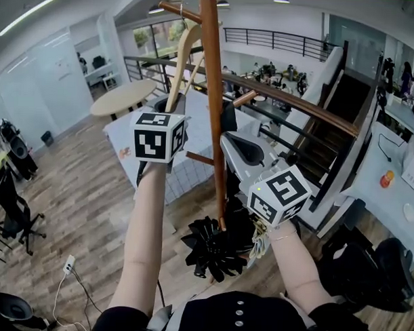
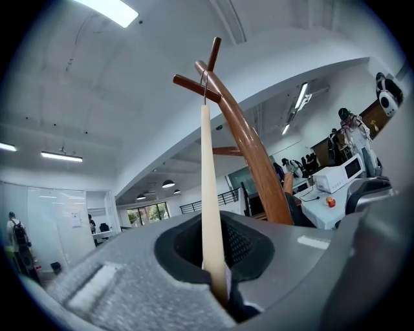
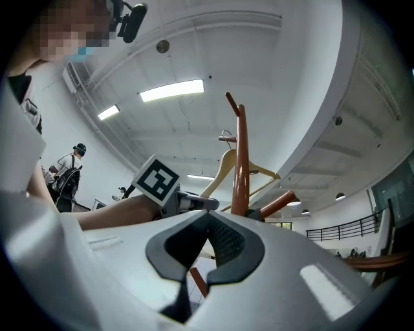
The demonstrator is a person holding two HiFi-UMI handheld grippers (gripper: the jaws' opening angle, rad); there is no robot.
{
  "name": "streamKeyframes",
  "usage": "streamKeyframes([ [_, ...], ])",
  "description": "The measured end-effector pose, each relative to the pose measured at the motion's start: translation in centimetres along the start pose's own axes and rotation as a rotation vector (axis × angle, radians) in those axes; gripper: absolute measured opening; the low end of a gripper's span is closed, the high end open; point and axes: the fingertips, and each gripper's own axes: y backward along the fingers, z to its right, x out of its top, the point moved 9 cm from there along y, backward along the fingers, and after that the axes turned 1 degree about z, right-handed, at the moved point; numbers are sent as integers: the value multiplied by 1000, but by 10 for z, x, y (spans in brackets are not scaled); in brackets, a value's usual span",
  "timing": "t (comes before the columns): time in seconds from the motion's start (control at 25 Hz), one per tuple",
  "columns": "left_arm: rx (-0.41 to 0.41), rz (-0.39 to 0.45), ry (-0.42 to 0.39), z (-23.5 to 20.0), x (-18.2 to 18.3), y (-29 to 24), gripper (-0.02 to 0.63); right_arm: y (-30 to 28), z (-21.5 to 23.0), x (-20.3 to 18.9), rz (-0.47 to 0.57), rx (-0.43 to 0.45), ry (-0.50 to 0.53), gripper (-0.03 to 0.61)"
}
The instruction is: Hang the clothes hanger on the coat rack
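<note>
A person is holding a pale, curved wooden clothes hanger up against a tall reddish-brown wooden coat rack in an open-plan office. The left hand-held gripper is clamping its jaws tight on the lower end of the hanger's arm. From that grip the hanger is rising steeply up and away, its long axis running close alongside the rack's pole. Its thin metal hook is at the far top end. In the left gripper view the hook is crossing a short dark-brown wooden peg that sticks out near the top of the rack. Whether the wire is already resting on that peg or only passing in front of it cannot be told from here. The right hand-held gripper is hanging lower, just beside the pole on its other side, with its jaws together and nothing between them. The left hand is therefore the one placed to finish the job. The coming move appears to turn on the hook, high above the gripping point, settling down over the peg before the jaws let go. With the hold so far from the hook, the top end will probably swing easily, so a small tilt at the grip could carry the wire off the peg.
</note>
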Motion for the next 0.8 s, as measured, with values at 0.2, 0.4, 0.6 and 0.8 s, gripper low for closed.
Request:
streamKeyframes([
  [0.2,-32,-19,12,5,-4,-8,6,5,9,-1,-2,-25,-3,0],
  [0.4,-38,-36,39,9,-11,-13,5,5,8,-8,-5,-25,-26,0],
  [0.6,-31,-37,36,11,-18,-10,9,8,4,-19,-21,-26,-45,0],
  [0.8,-7,19,51,16,-17,4,35,17,3,-20,-26,-34,-48,0],
])
